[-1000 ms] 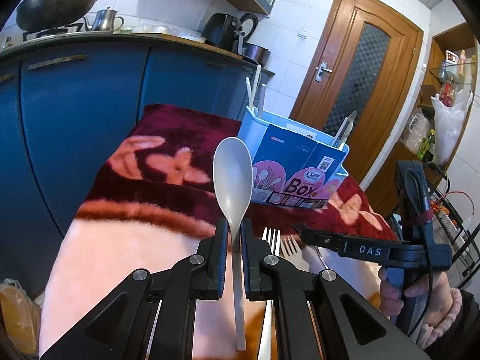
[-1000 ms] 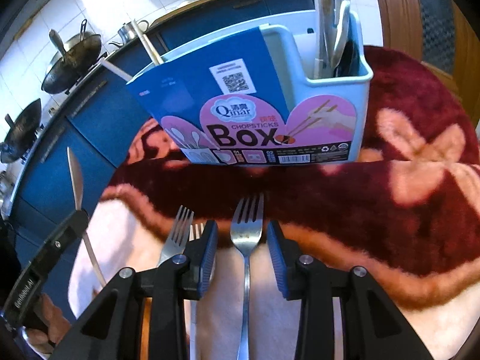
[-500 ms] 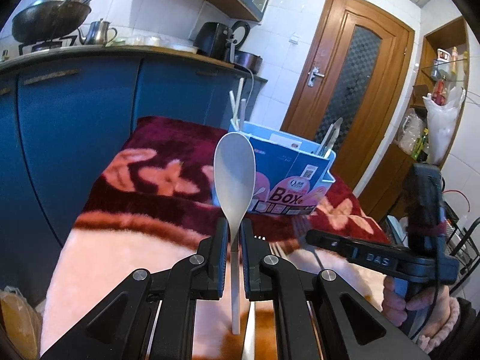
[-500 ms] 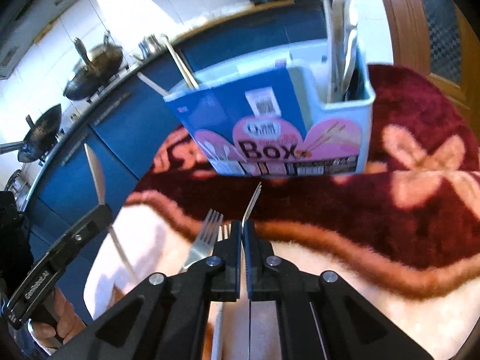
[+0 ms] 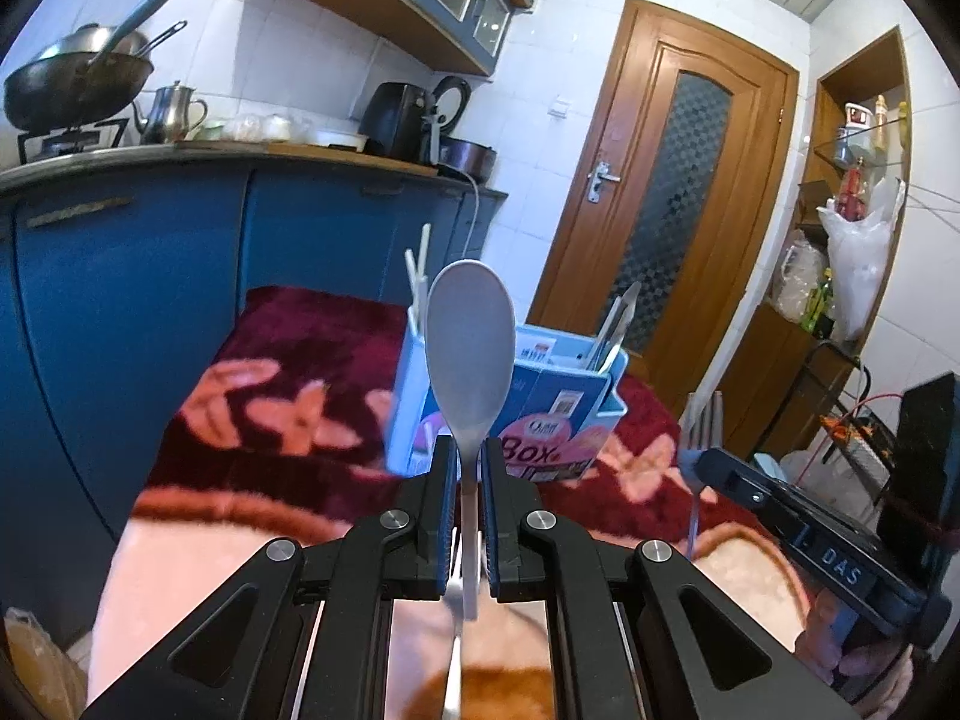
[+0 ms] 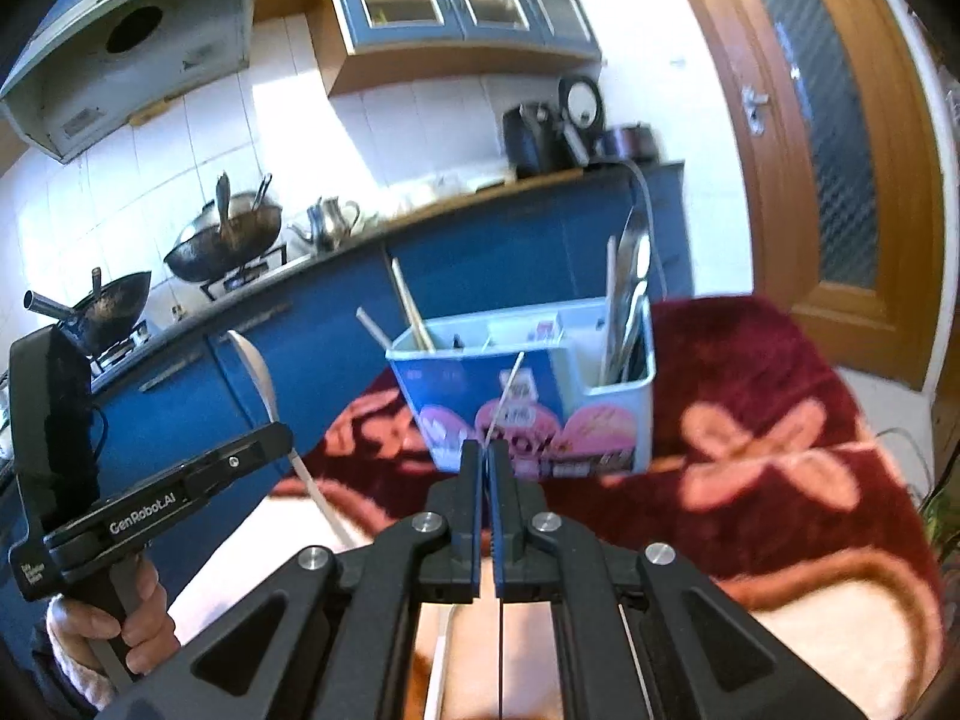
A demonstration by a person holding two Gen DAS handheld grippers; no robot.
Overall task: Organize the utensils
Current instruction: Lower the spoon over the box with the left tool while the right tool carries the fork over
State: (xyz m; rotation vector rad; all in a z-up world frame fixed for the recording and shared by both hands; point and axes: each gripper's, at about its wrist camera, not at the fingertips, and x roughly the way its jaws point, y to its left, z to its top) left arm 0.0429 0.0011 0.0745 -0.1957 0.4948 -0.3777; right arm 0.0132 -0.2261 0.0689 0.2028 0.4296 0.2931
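The left tool (image 5: pixel 462 468) is pinching the neck of a white spoon (image 5: pixel 471 348), whose bowl stands upright above the pads while its handle runs back between the two fingers. Seen from the left wrist, the spoon's bowl overlaps the light-blue utensil box (image 5: pixel 558 414) that stands on the dark red flowered blanket (image 5: pixel 300 360) covering the tabletop, at about 12 o'clock from the tool.

The right tool (image 6: pixel 485 462) has just closed and is pressed together on a metal fork (image 6: pixel 504 402), seen edge-on as a thin line rising from the pads toward 12 o'clock, with its handle trailing back between the fingers. From the left wrist the same fork (image 5: pixel 702 414) shows at 3 o'clock, tines up, sticking out of the right tool (image 5: pixel 714 468), lifted clear of the blanket.

In the right wrist view the utensil box (image 6: pixel 642 408) sits ahead at 12 o'clock; chopsticks (image 6: pixel 414 312) lean out of its left compartment and metal utensils (image 6: pixel 630 312) stand in its right one. The left tool (image 6: pixel 276 438) is at 9 o'clock, a hand (image 6: pixel 126 606) wrapped around its grip, the spoon (image 6: pixel 258 378) rising from it. Another piece of cutlery (image 5: pixel 453 684) lies on the blanket below the left tool, blurred.
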